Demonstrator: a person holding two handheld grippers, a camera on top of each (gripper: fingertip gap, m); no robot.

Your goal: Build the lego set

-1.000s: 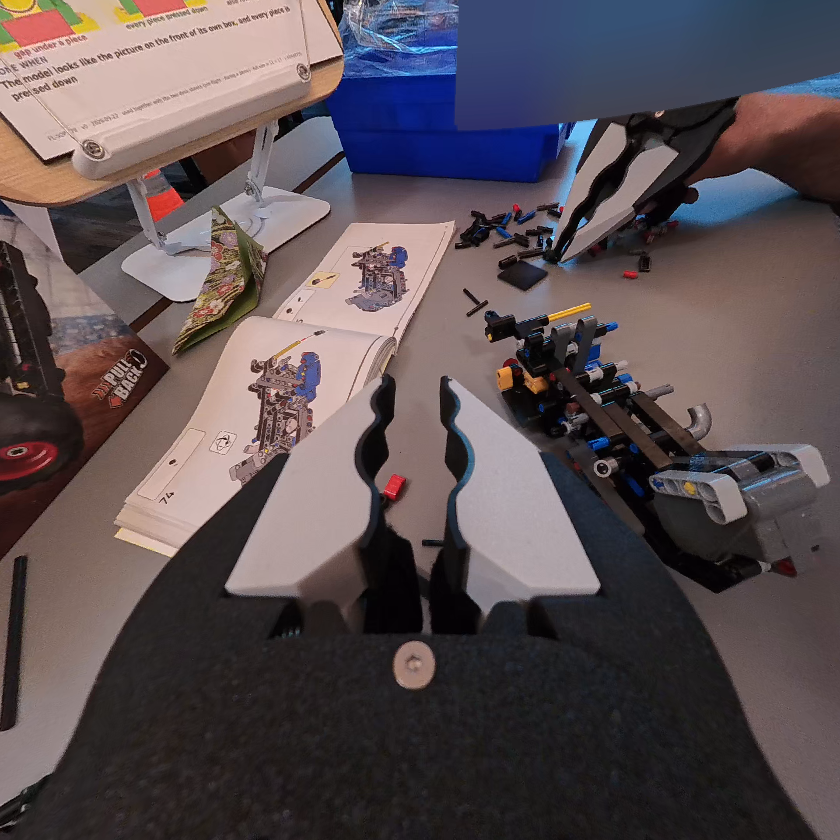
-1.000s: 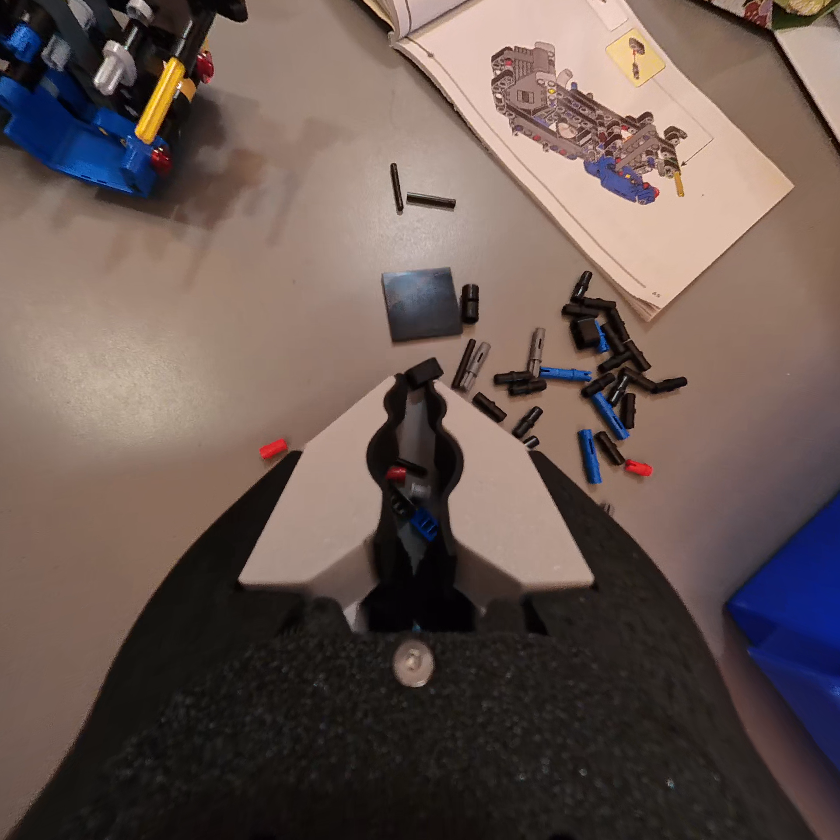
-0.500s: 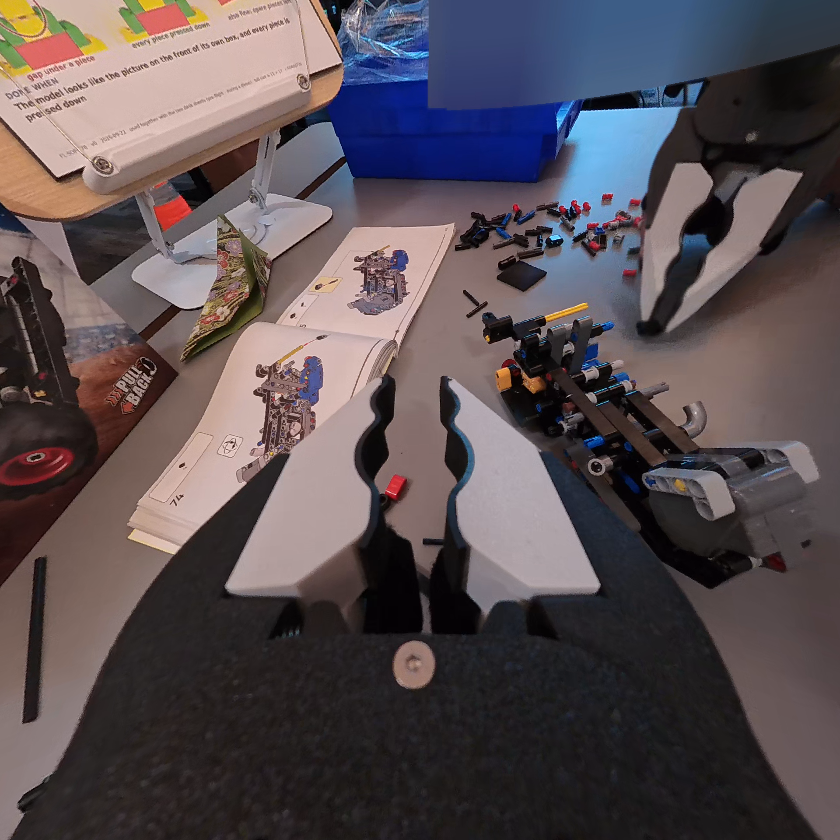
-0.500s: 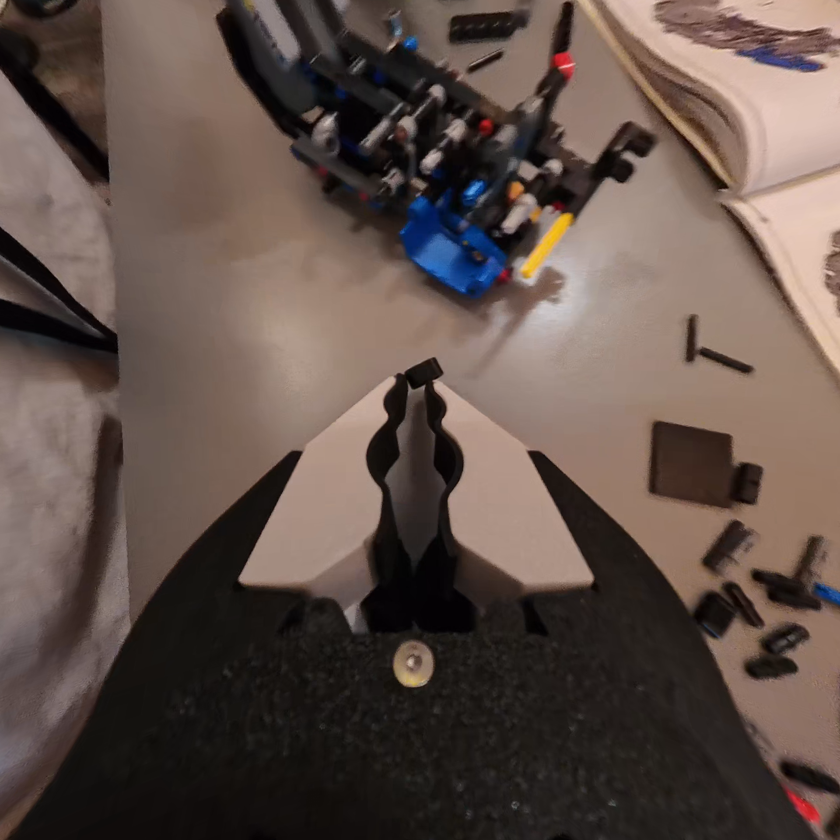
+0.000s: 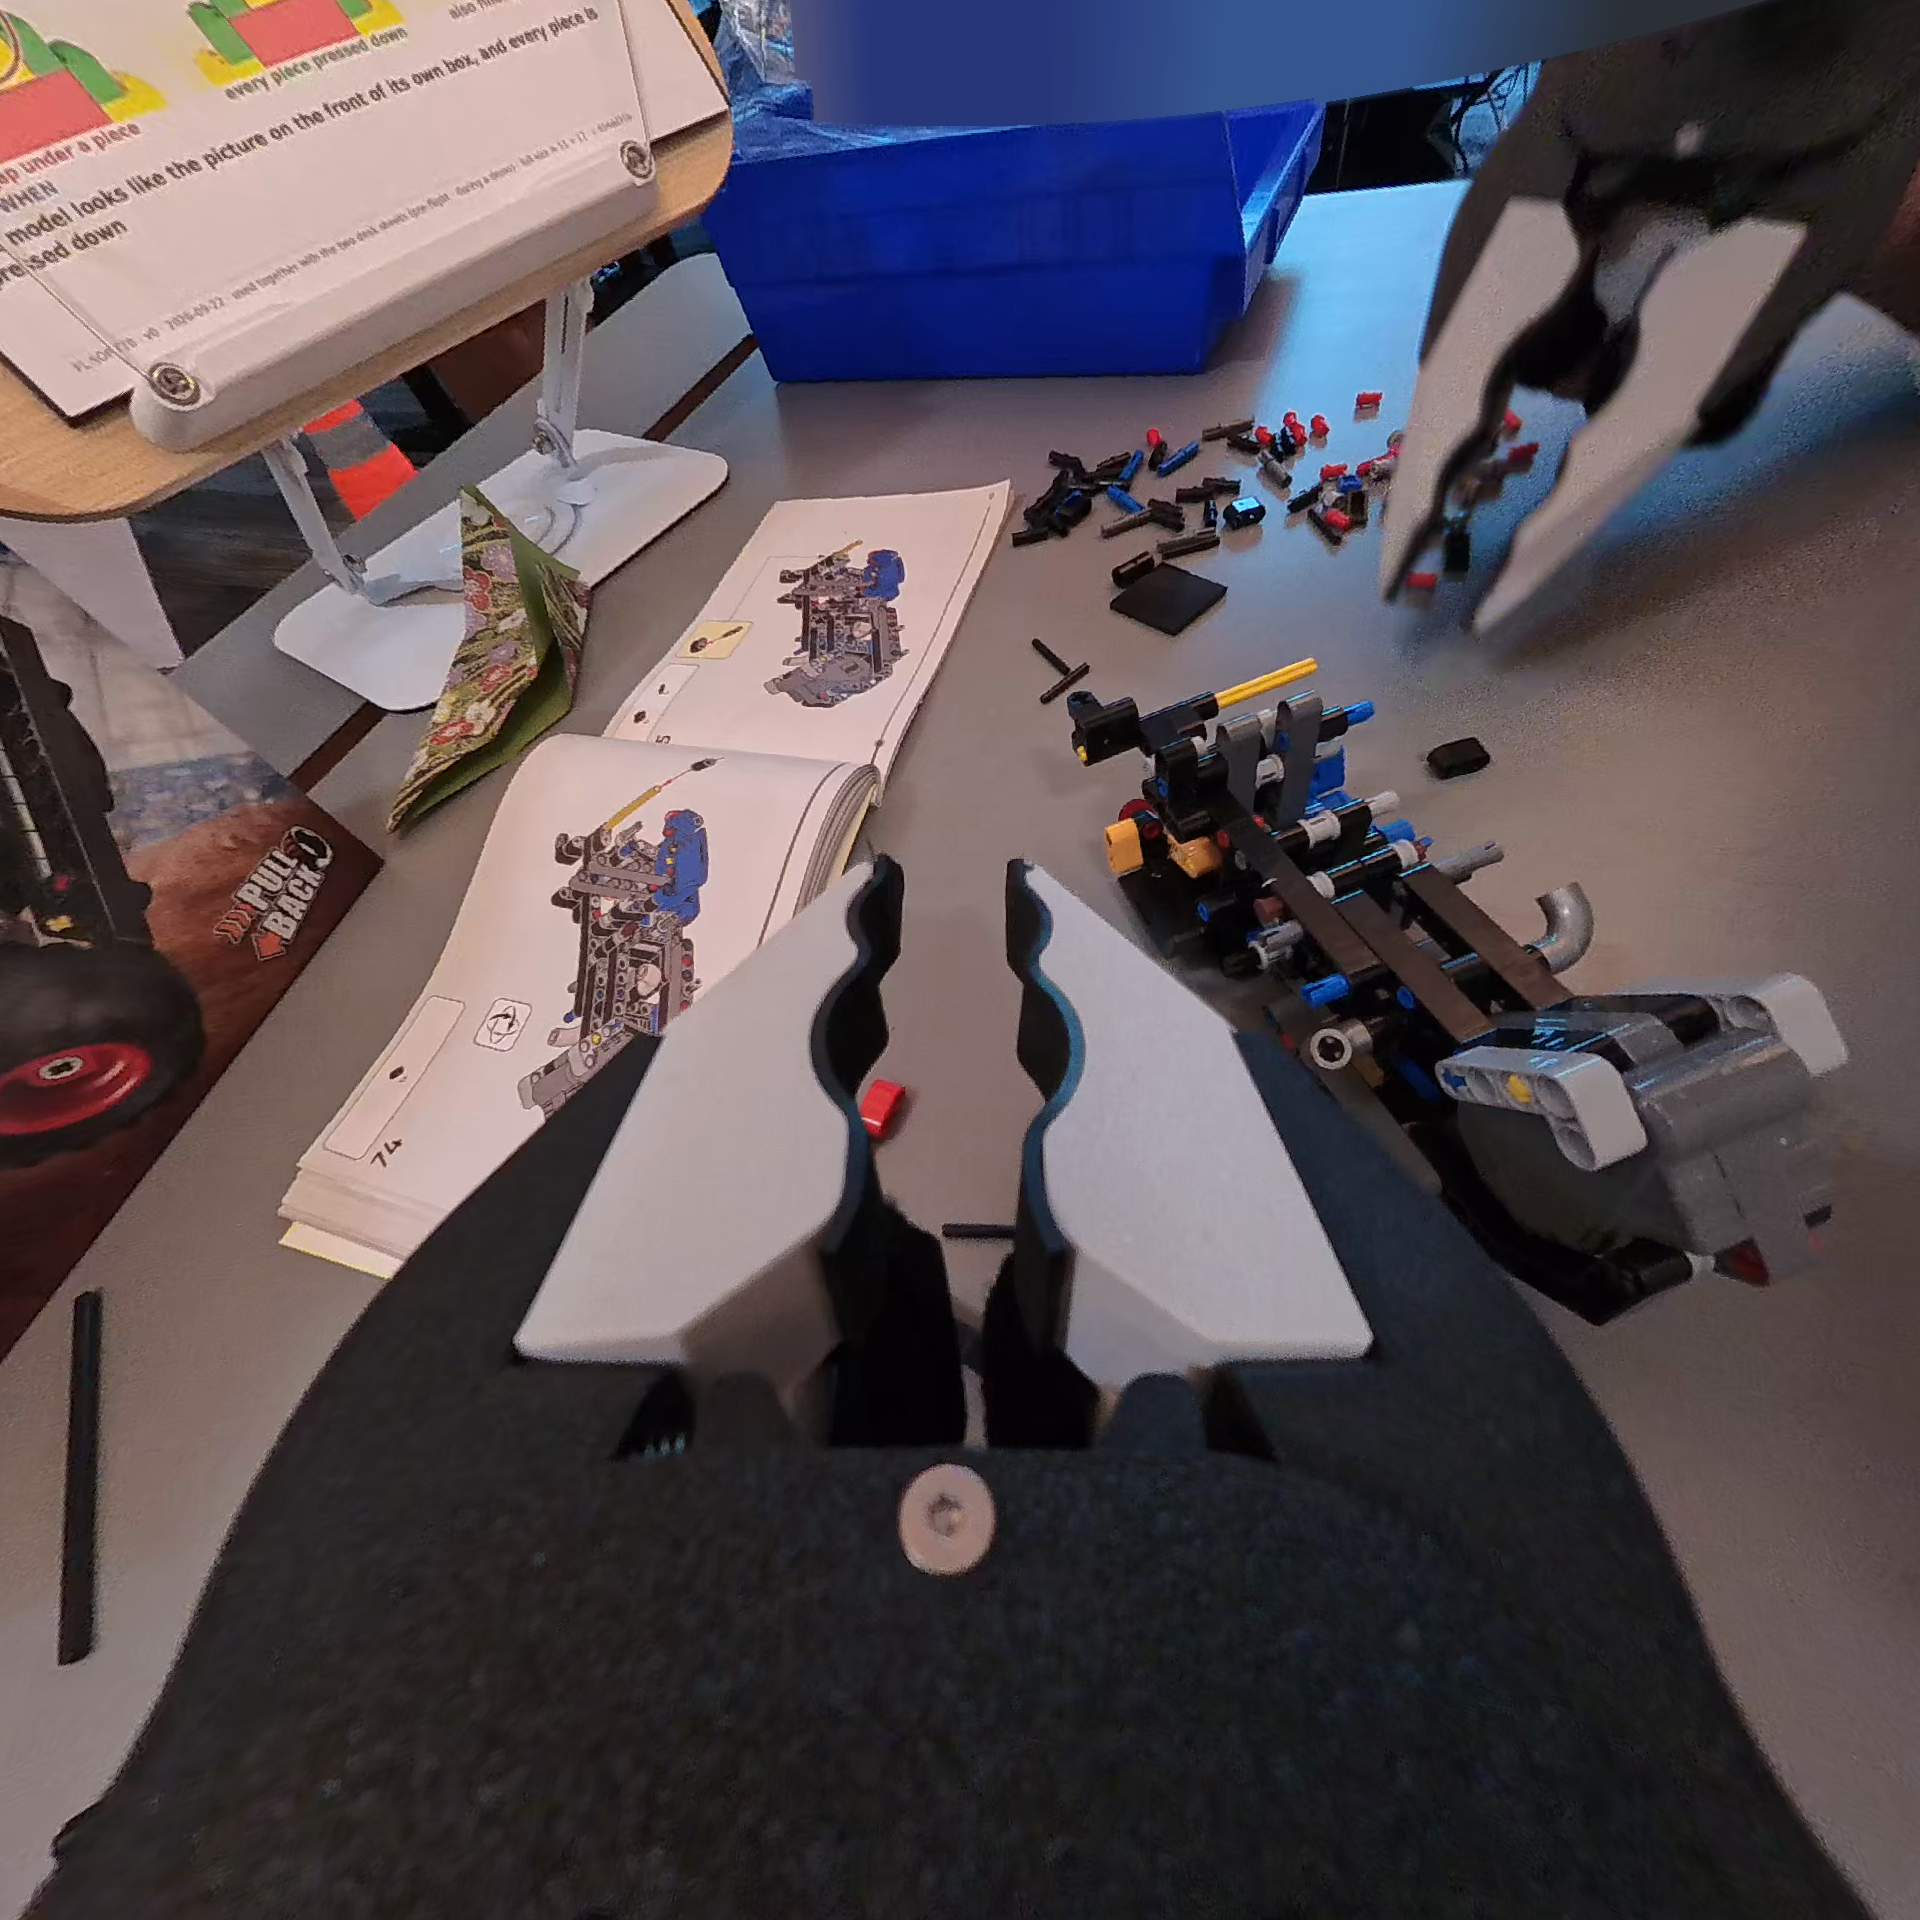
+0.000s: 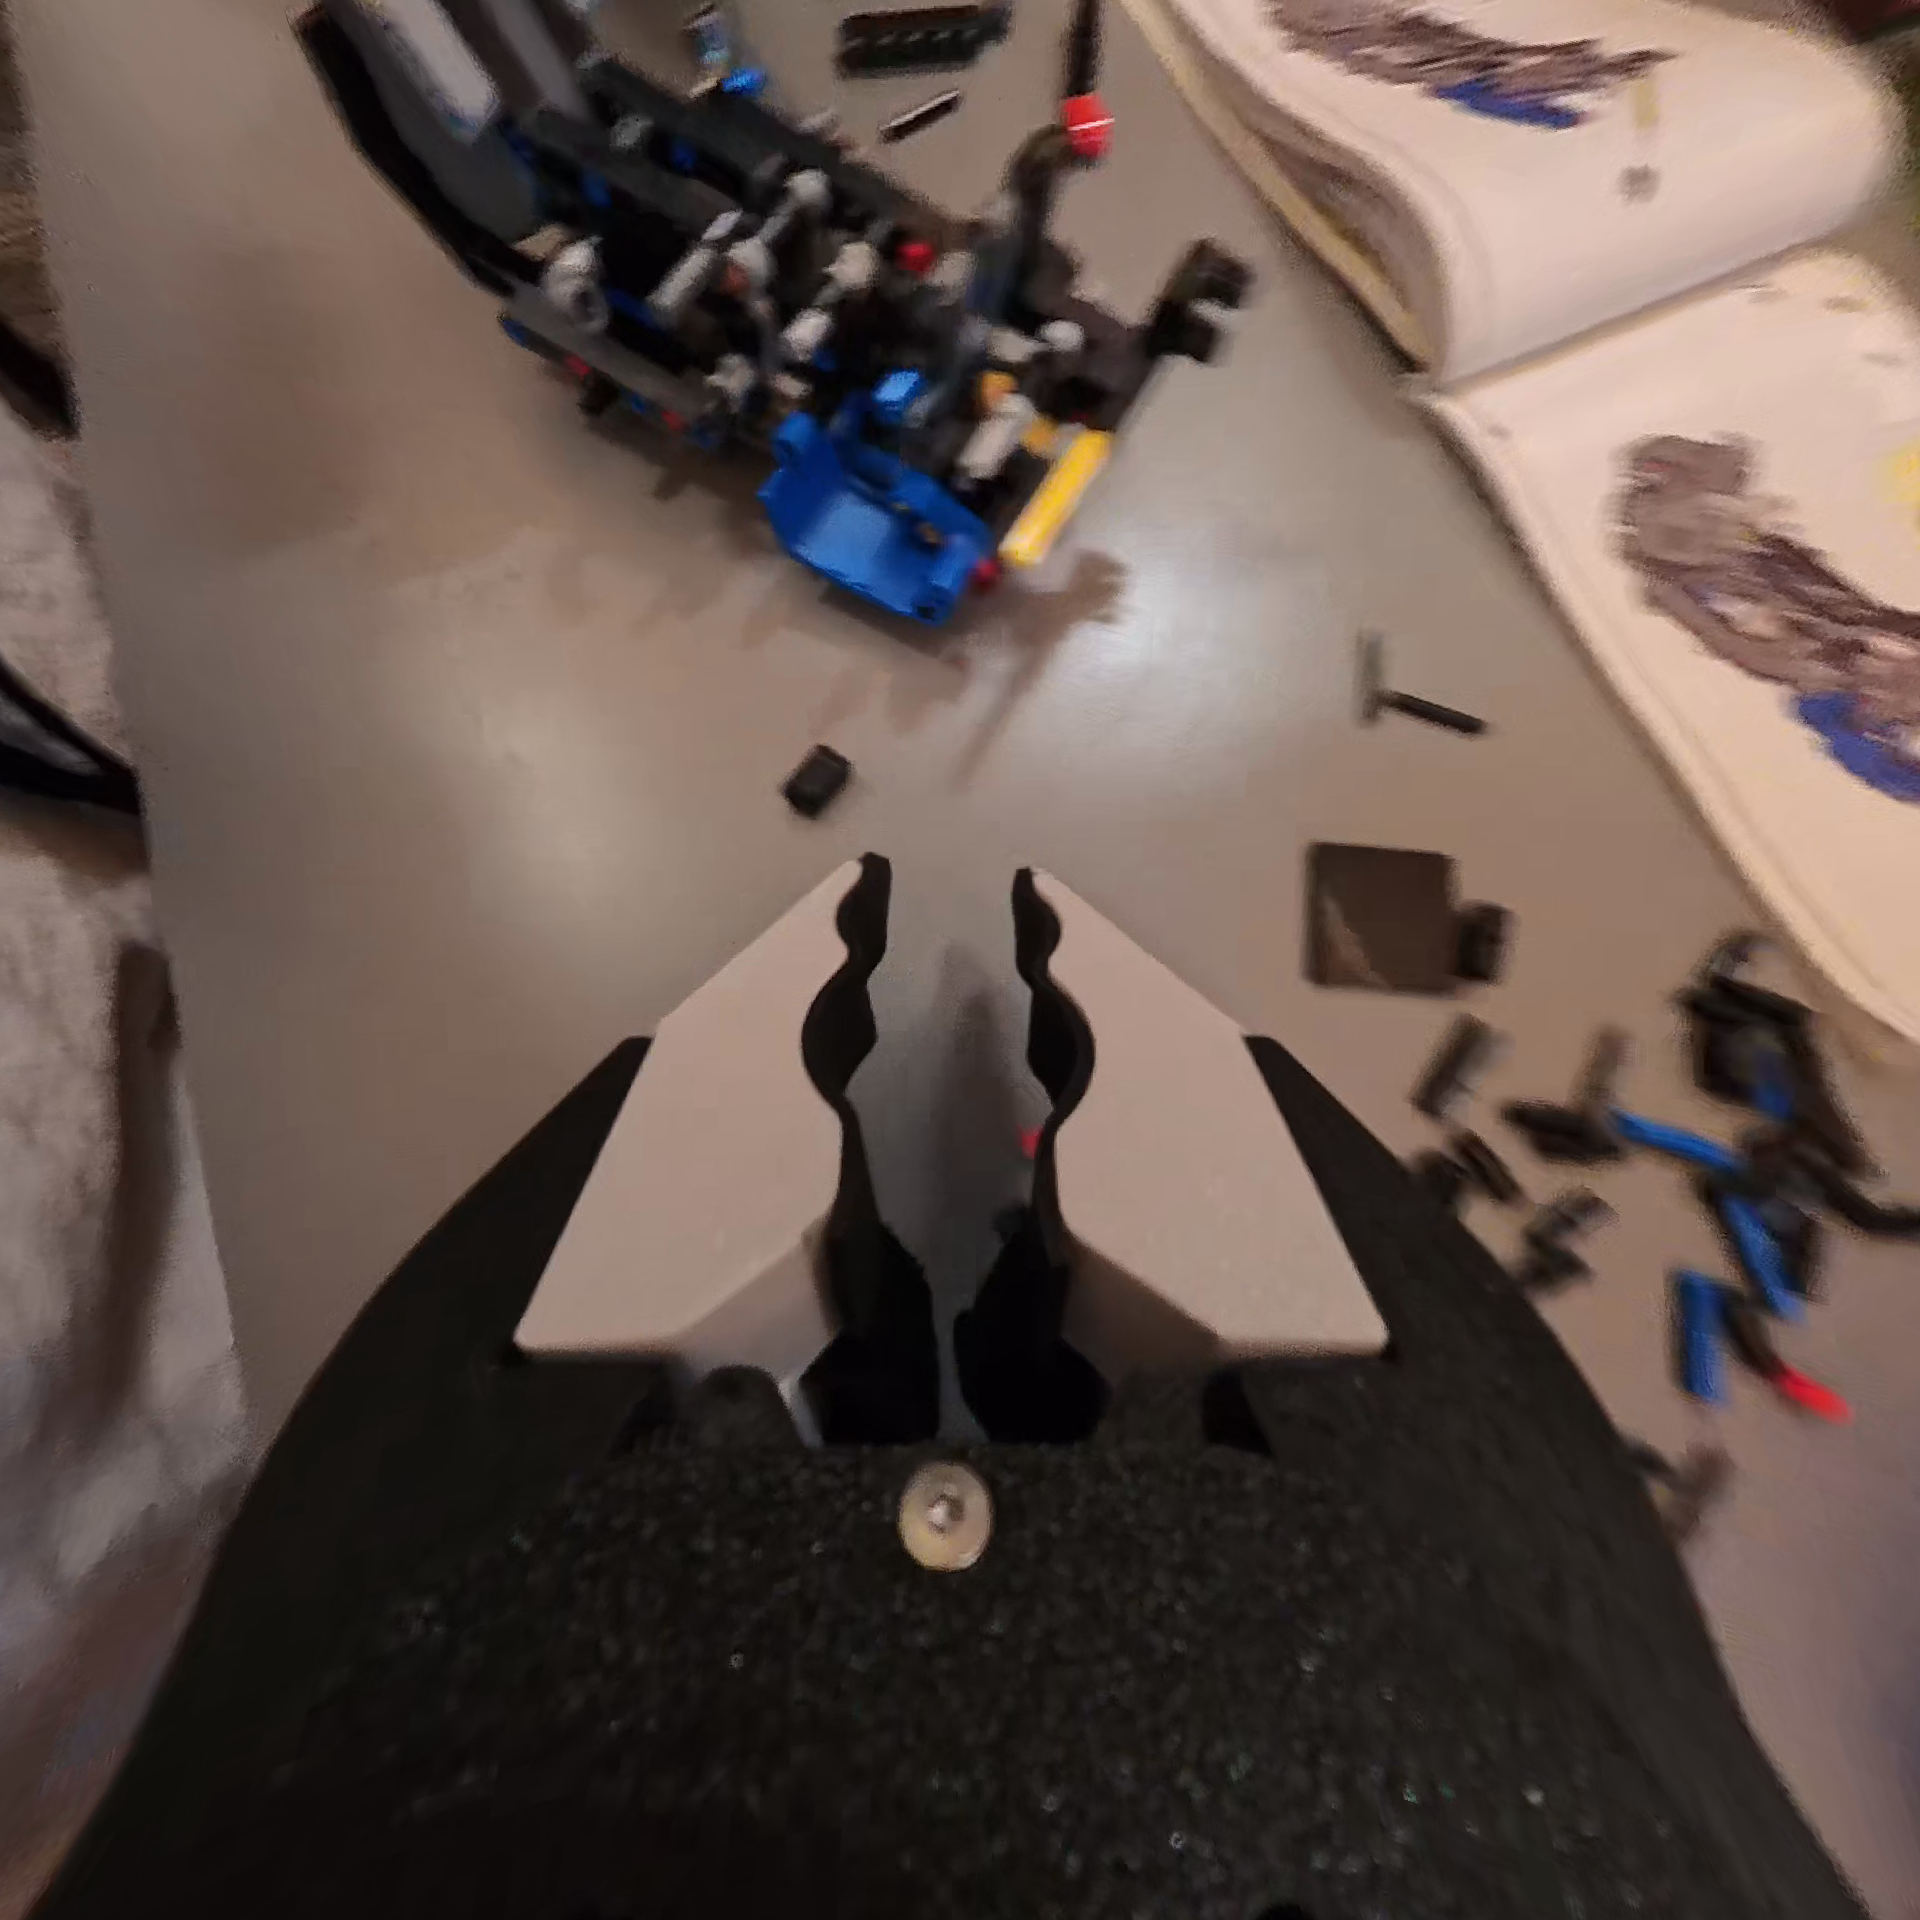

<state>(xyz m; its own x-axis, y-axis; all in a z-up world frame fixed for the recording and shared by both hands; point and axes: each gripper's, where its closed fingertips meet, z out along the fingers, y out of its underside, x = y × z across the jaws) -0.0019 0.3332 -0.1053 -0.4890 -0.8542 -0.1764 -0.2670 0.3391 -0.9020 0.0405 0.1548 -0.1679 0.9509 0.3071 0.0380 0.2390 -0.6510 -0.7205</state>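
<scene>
The left gripper [image 5: 954, 883] hovers low over the grey counter [image 5: 1714, 790] with its 2 fingers [image 5: 727, 1091] apart and nothing held between them. In the gap between them a small red piece [image 5: 883, 1101] lies on the counter, and closer to their base a short black pin [image 5: 977, 1231]. Just to the right of these fingers sits the partly built lego model [image 5: 1382, 935], a long black, grey and blue frame with a yellow axle [image 5: 1262, 681] sticking out at its far end. To their left lies the open instruction booklet [image 5: 644, 935], and beyond it a folded floral paper [image 5: 499, 665].

The right gripper [image 6: 951, 868] has its 2 fingers [image 6: 707, 1143] parted as well, gripping nothing. A small black piece [image 6: 818, 779] rests on the counter just ahead of the fingertips, apart from them. Farther ahead stands the model, its blue end [image 6: 873, 520] nearest the fingers. To the right of the fingers lie a flat black square tile [image 6: 1382, 914] and a scatter of loose black, blue and red pins [image 6: 1714, 1174]; this view is blurred, so finer detail cannot be told.

In the left wrist view a blue bin [image 5: 997, 239] stands far ahead, beyond the loose pins.
</scene>
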